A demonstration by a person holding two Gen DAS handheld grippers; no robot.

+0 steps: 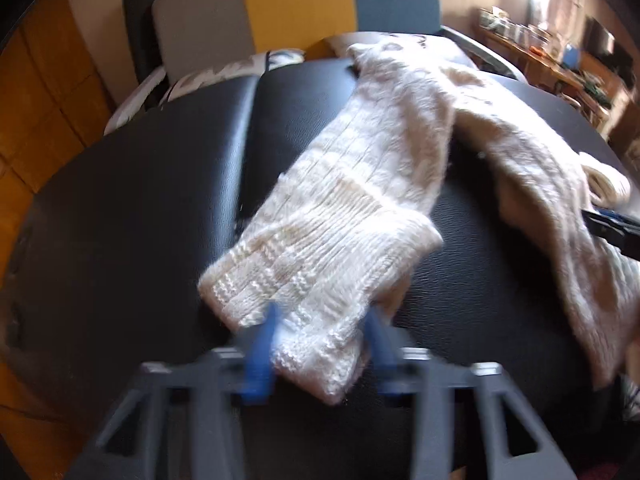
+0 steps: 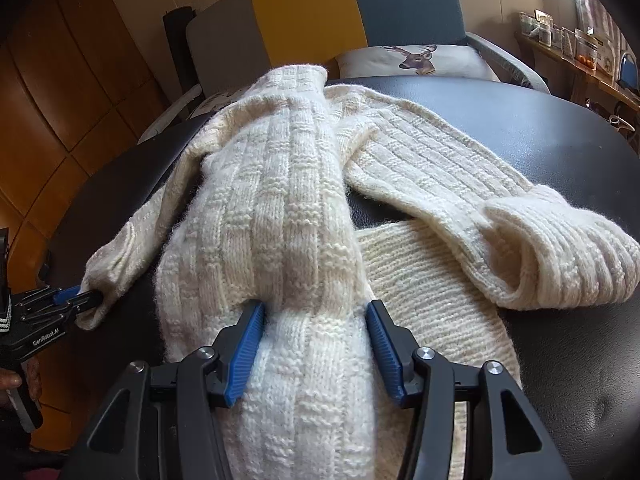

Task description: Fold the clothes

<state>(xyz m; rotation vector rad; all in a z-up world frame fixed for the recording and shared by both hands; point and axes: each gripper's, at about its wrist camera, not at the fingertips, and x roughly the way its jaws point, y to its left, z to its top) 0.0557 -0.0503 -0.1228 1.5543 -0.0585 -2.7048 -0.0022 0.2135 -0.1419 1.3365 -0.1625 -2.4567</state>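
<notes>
A cream knitted sweater (image 2: 280,200) lies bunched on a black leather table (image 2: 520,128). My right gripper (image 2: 316,316) is shut on a thick fold of the sweater's body, and the knit fills the gap between its blue pads. My left gripper (image 1: 324,320) is shut on the ribbed cuff of a sleeve (image 1: 320,248), which stretches away toward the far edge. In the right wrist view the left gripper (image 2: 76,296) shows at the left, pinching that cuff. The other sleeve (image 2: 540,252) lies folded at the right. The right gripper's tip (image 1: 612,228) shows at the left wrist view's right edge.
A grey, yellow and blue chair back (image 2: 320,12) stands behind the table, with a deer-print cushion (image 2: 416,60) on its seat. Wooden panelling (image 2: 60,100) is at the left. A cluttered shelf (image 2: 580,48) is at the far right.
</notes>
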